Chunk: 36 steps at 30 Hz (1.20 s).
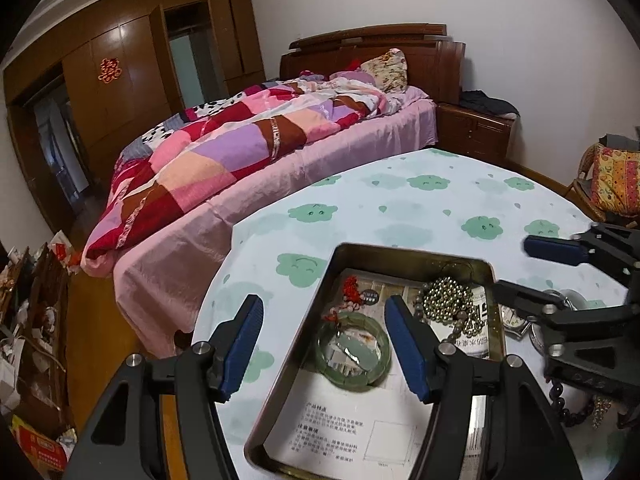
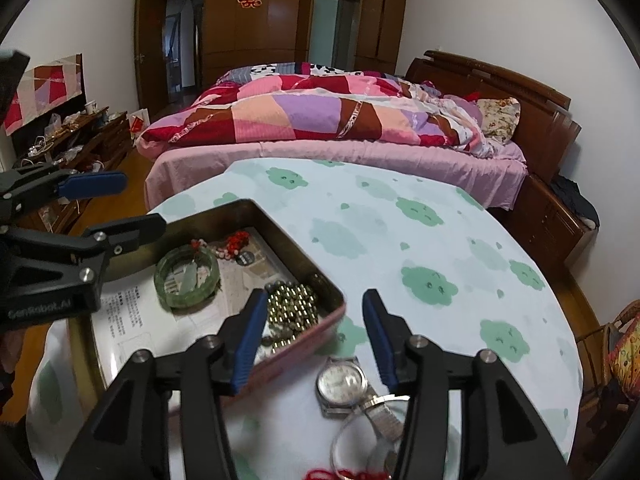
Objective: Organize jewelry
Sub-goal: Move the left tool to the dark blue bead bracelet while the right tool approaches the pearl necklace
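Observation:
A metal tin lined with printed paper sits on the table. In it lie a green jade bangle, a red and pink bead string and a gold bead necklace. My left gripper is open and empty, straddling the tin's left wall beside the bangle. My right gripper is open and empty, over the tin's right corner. A silver wristwatch and a clear bangle lie on the table outside the tin.
The round table has a white cloth with green clouds. Dark beads and a red cord lie near its front edge. A bed stands behind it. A wicker chair is at the right.

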### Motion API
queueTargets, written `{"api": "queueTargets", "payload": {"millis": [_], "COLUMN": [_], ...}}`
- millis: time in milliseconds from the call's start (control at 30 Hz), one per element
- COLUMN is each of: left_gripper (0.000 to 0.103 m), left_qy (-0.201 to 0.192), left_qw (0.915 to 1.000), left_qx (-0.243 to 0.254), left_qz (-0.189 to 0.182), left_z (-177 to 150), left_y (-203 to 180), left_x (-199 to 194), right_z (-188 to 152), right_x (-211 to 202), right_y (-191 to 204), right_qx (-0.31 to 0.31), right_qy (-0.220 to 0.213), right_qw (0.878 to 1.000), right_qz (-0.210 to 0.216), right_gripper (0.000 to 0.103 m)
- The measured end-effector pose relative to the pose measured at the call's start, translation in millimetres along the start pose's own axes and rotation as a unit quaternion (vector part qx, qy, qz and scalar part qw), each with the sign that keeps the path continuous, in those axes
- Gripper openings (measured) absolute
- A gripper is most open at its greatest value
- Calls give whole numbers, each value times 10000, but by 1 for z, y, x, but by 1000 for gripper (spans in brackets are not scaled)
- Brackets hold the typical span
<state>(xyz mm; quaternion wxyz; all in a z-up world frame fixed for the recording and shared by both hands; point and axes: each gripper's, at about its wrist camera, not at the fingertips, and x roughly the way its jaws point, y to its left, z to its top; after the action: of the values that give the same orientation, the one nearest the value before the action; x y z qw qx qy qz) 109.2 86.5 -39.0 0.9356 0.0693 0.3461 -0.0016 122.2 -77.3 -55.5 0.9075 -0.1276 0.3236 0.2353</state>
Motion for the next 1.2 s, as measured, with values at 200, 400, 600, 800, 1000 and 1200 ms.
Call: {"api": "queueTargets", "payload": {"millis": [200, 400, 600, 800, 1000, 1200], "left_gripper": [64, 64, 64, 64, 64, 64], "left_qy": [1, 33, -20, -100, 16, -8], "left_qw": [10000, 9996, 9988, 9968, 9948, 9933], "left_qx": [-14, 74, 170, 434, 613, 709], "left_qz": [-94, -267, -470, -664, -816, -908], "left_z": [-16, -32, -41, -52, -61, -65], "left_y": [-14, -42, -68, -100, -118, -125], "left_x": [-15, -27, -44, -58, -56, -58], "right_z": [-24, -51, -86, -112, -116, -122], "right_x": [-27, -52, -70, -73, -67, -58], "right_y": [-18, -48, -67, -59, -45, -38], "right_qx": [146, 412, 810, 941, 832, 800], "right_qy": [10, 117, 257, 420, 482, 615], "right_qw": [9999, 9987, 9957, 9945, 9953, 9949], "right_qz": [-44, -286, -372, -210, -84, -54], "right_gripper": [59, 63, 63, 63, 63, 63]}}
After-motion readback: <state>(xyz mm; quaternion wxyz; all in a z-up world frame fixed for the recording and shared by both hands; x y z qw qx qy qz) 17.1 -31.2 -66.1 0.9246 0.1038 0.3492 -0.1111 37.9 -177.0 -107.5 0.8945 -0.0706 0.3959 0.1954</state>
